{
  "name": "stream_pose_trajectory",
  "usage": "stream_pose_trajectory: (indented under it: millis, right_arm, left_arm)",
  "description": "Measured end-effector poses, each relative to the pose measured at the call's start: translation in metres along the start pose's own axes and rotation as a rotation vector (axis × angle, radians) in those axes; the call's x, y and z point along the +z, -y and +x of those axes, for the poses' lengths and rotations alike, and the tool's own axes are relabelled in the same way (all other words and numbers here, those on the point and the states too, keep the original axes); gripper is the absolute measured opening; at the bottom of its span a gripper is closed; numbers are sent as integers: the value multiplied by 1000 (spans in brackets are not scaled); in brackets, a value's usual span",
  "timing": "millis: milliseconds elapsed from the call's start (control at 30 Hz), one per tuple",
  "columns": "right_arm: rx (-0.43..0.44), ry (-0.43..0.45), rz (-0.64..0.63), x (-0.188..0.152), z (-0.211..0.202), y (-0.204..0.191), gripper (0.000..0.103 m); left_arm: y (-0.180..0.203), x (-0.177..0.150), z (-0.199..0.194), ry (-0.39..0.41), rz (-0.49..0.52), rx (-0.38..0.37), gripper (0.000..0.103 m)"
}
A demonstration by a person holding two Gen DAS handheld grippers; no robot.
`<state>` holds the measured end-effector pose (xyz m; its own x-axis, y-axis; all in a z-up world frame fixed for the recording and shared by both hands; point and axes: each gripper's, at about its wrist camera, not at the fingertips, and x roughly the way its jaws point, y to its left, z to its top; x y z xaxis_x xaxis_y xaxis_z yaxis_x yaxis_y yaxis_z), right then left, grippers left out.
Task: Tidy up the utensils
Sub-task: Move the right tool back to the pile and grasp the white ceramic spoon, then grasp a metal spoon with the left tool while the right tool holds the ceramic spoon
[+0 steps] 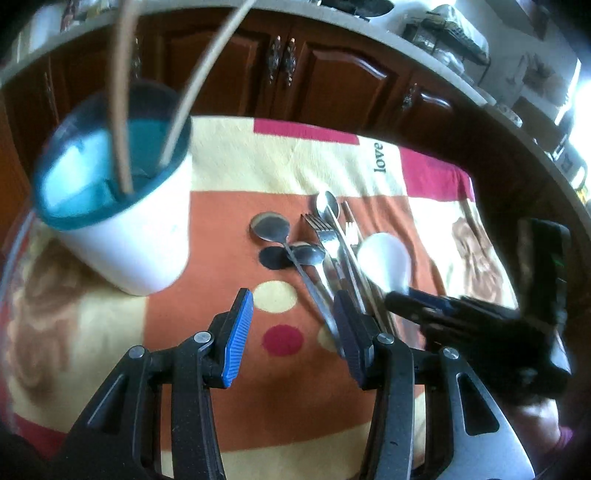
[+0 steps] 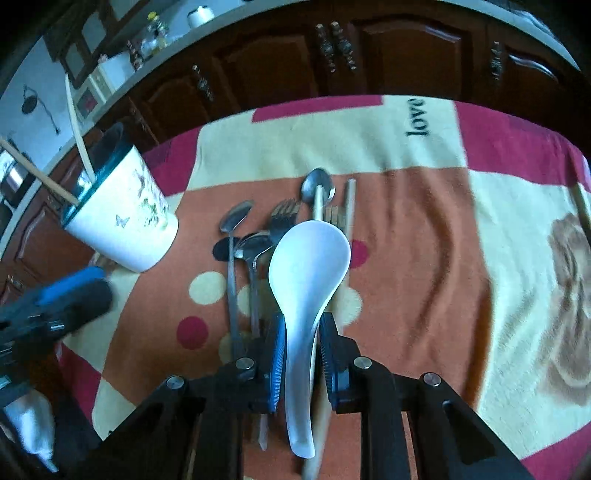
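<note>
A white spoon (image 2: 308,258) stands between the blue pads of my right gripper (image 2: 303,319), which is shut on its handle; its bowl points away over the pile. Under it on the blanket lie metal spoons (image 2: 234,218), a fork (image 2: 282,216) and chopsticks (image 2: 349,206). A white cup (image 2: 125,221) with a blue inside stands at the left with two wooden sticks in it. My left gripper (image 1: 292,295) hangs open over the blanket between the cup (image 1: 140,240) and the metal utensils (image 1: 325,236), holding nothing. The right gripper (image 1: 404,295) with the white spoon (image 1: 384,258) shows at its right.
A patterned blanket (image 2: 424,229) in orange, cream and pink covers the surface. Dark wooden cabinets (image 2: 406,48) run along the far side under a cluttered counter (image 1: 443,33). Another wooden stick (image 2: 581,210) lies at the blanket's right edge.
</note>
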<state>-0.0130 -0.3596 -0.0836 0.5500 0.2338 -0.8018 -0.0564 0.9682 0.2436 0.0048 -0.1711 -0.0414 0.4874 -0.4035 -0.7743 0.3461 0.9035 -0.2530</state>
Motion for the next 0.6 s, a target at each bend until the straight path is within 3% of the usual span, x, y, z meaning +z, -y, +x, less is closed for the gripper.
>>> stream_pose_trajectory:
  millis: [267, 533, 600]
  right_arm:
    - [-6, 49, 82, -1, -23, 36, 18]
    - [20, 48, 109, -7, -23, 44, 18]
    - [22, 50, 110, -8, -24, 43, 18]
  left_arm:
    - [2, 19, 46, -40, -102, -16, 44]
    - [-3, 22, 83, -121, -127, -17, 10]
    - [-6, 21, 85, -127, -133, -36, 8]
